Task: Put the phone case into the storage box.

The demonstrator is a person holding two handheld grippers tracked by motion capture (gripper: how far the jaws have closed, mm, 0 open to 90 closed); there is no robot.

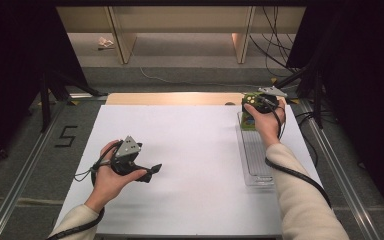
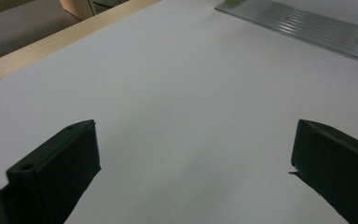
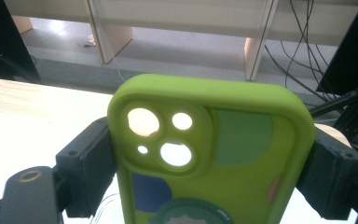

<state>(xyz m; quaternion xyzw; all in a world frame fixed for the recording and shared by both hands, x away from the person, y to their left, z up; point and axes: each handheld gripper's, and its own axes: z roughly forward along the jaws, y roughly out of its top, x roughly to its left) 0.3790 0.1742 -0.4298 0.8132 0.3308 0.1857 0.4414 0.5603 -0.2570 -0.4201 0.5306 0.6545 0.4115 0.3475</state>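
Observation:
A lime green phone case (image 3: 223, 140) with camera cut-outs and cartoon patches stands upright between the jaws of my right gripper (image 3: 212, 172), which press on its two long sides. In the high view that gripper (image 1: 254, 107) holds the phone case (image 1: 248, 122) over the far end of a clear ribbed tray (image 1: 256, 160) at the table's right side. My left gripper (image 1: 152, 172) rests low over the white sheet (image 1: 195, 150) at the left. Its jaws stand wide apart with nothing between them (image 2: 193, 163).
The clear tray (image 2: 307, 25) lies lengthwise near the right edge of the white sheet. A wooden table edge (image 1: 170, 98) runs along the back. Beyond it are wooden shelf legs (image 1: 122, 45) and loose cables (image 1: 275, 45) on the floor. Dark stands flank both sides.

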